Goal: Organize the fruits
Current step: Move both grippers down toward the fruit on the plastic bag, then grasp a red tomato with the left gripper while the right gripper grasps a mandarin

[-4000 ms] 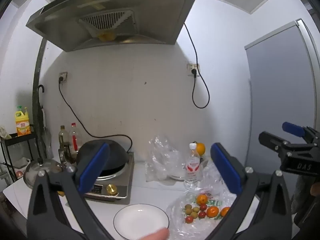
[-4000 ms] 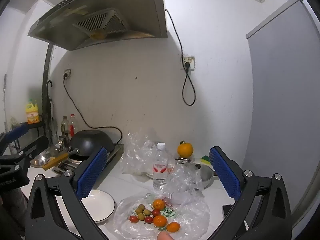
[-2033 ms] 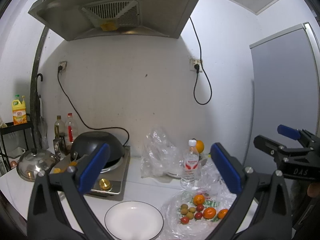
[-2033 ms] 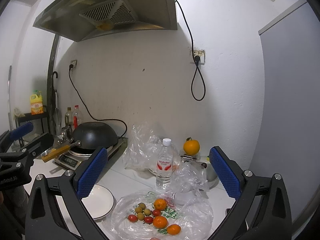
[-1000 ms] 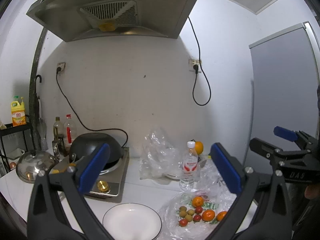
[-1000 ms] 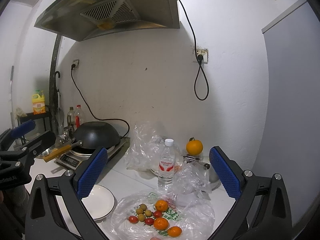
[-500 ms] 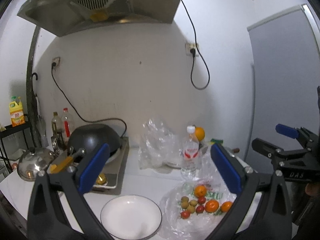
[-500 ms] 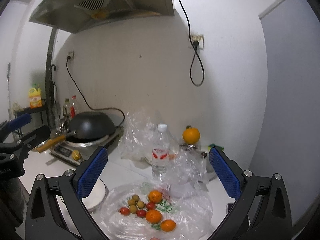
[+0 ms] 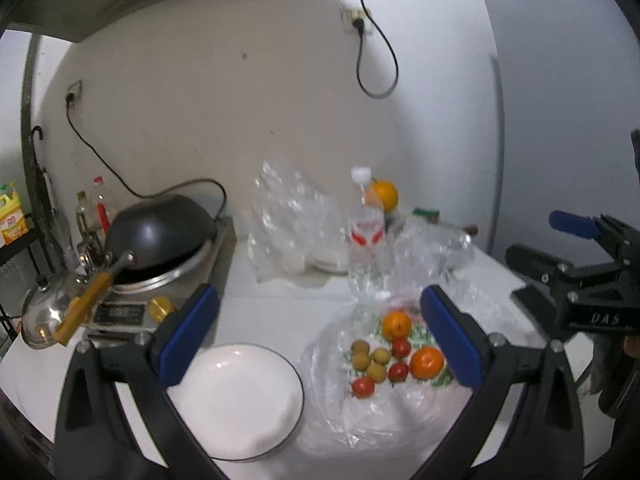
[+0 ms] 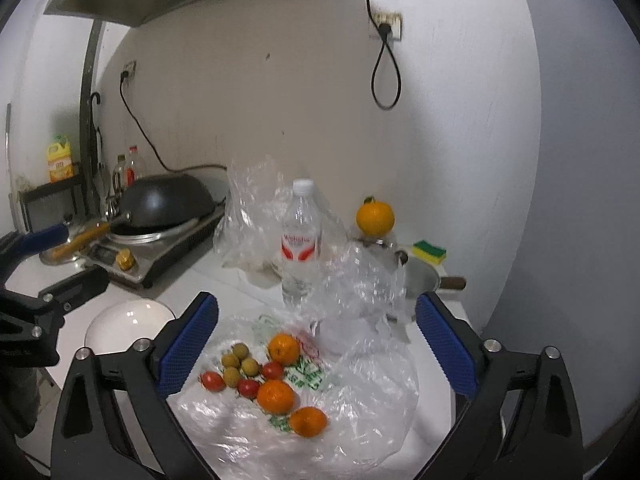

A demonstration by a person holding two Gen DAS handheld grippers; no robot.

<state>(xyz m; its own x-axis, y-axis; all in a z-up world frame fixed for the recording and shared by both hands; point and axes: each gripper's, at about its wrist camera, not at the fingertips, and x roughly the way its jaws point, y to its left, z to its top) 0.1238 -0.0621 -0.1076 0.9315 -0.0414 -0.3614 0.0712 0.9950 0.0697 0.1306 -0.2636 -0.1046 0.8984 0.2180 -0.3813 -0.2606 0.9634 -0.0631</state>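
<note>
Several small fruits lie on a flattened clear plastic bag [image 10: 360,412] on the white counter: oranges [image 10: 275,396], red cherry tomatoes [image 10: 213,381] and tan longans [image 10: 240,350]. They also show in the left wrist view [image 9: 427,362]. An empty white plate [image 9: 236,400] sits left of the bag and also shows in the right wrist view [image 10: 128,322]. My left gripper [image 9: 318,334] is open and empty above the plate and bag. My right gripper [image 10: 316,344] is open and empty above the fruits.
A water bottle [image 10: 301,236] and crumpled clear bags [image 10: 256,216] stand behind the fruits. An orange [image 10: 375,218] sits on a pot at the back right, by a sponge [image 10: 429,251]. A black wok [image 9: 158,232] on a cooker and a kettle [image 9: 44,312] stand left.
Both grippers have tilted down and moved closer to the counter; the plate and the fruits now look larger and sit higher in view. Both stay open.
</note>
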